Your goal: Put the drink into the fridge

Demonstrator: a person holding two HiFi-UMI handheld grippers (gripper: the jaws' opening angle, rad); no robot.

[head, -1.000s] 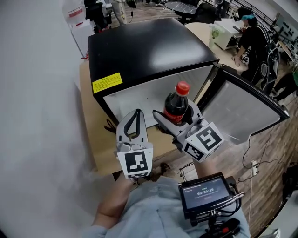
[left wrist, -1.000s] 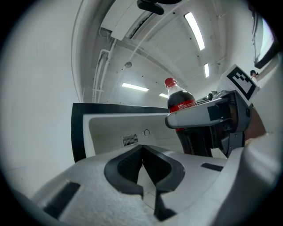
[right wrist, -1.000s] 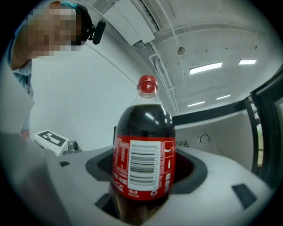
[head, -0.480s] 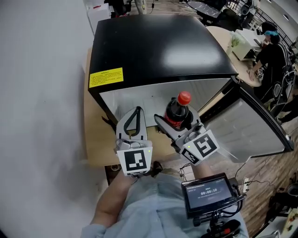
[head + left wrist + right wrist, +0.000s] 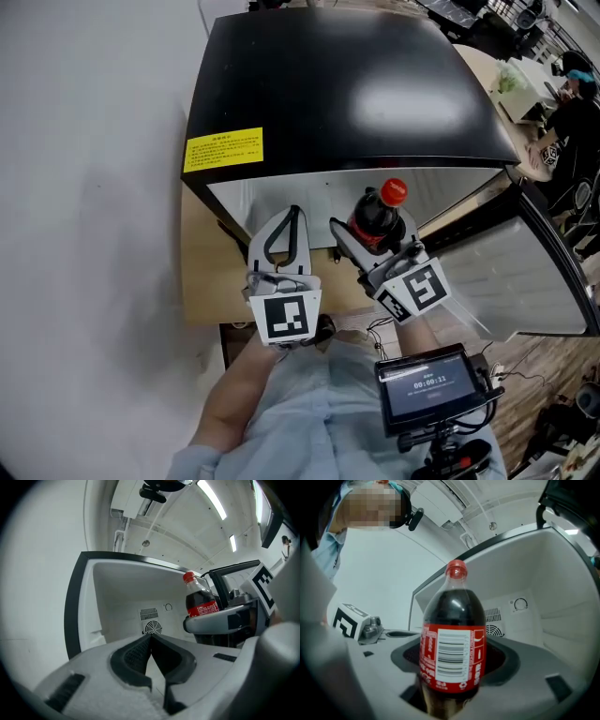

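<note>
Right hand-held gripper (image 5: pixel 375 236), clamped on red-capped dark plastic cola bottle (image 5: pixel 452 634), at door-open black mini fridge (image 5: pixel 328 94); left hand-held gripper (image 5: pixel 151 641) pinched together, empty; next: prob. stand bottle inside.

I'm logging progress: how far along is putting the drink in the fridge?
Done: the door of the fridge stands open and the bottle is picked up. In hand: the right tongs grip the bottle upright at the opening; the left tongs are shut, empty. Left: set it inside and let go.
</note>
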